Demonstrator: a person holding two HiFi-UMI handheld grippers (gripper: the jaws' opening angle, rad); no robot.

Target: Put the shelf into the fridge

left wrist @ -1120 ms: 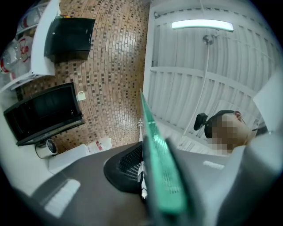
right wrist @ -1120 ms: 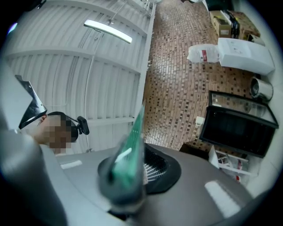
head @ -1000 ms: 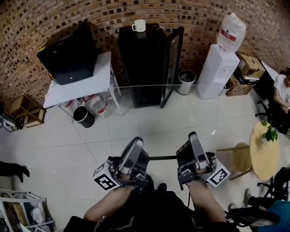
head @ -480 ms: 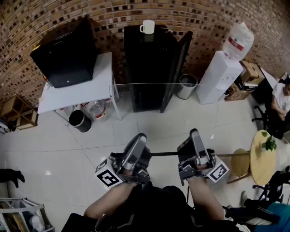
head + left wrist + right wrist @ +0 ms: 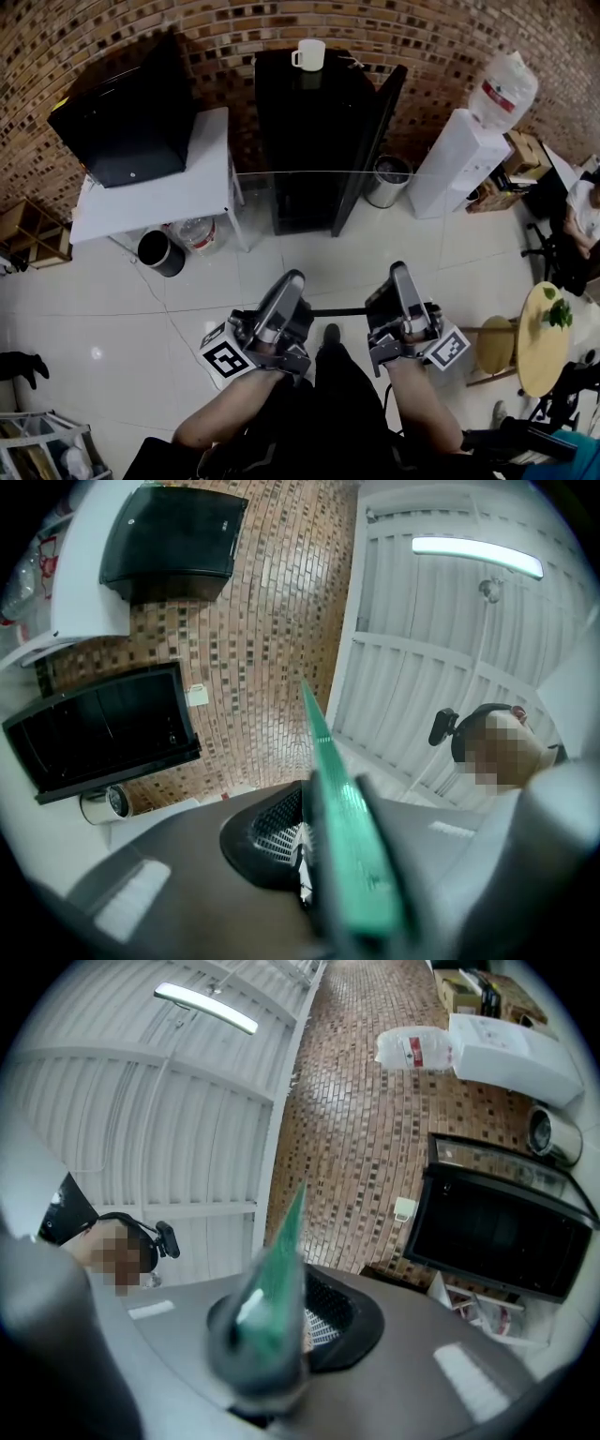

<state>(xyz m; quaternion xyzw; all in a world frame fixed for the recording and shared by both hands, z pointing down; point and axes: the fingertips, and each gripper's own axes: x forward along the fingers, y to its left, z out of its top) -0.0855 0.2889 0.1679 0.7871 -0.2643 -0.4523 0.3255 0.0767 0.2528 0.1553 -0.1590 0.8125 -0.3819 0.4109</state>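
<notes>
We held a gripper in each hand, and both were clamped on the near edge of the glass shelf (image 5: 342,242). The left gripper (image 5: 289,286) had its jaws closed on the shelf's left end. In the left gripper view the pane's green edge (image 5: 347,855) ran straight up between the two jaws. The right gripper (image 5: 400,277) was pinched on the right end in the same way, and the right gripper view showed the green edge (image 5: 272,1307) standing between its jaws.

The shelf lay roughly level in the air above the tiled floor (image 5: 112,309), stretching away from us. It was clear enough that we saw the tiles through it. Its far edge reached close to the foot of the fridge (image 5: 305,141), though we could not tell whether it touched it.

The fridge was black and stood against the brick wall (image 5: 450,37). Its door (image 5: 370,141) was swung open to the right, and a white mug (image 5: 309,54) sat on top. A white surface (image 5: 159,187) to the left carried a black appliance (image 5: 127,117), with a black bin (image 5: 157,253) beneath. A silver bin (image 5: 386,181) and a water dispenser (image 5: 459,155) stood to the right of the fridge.
</notes>
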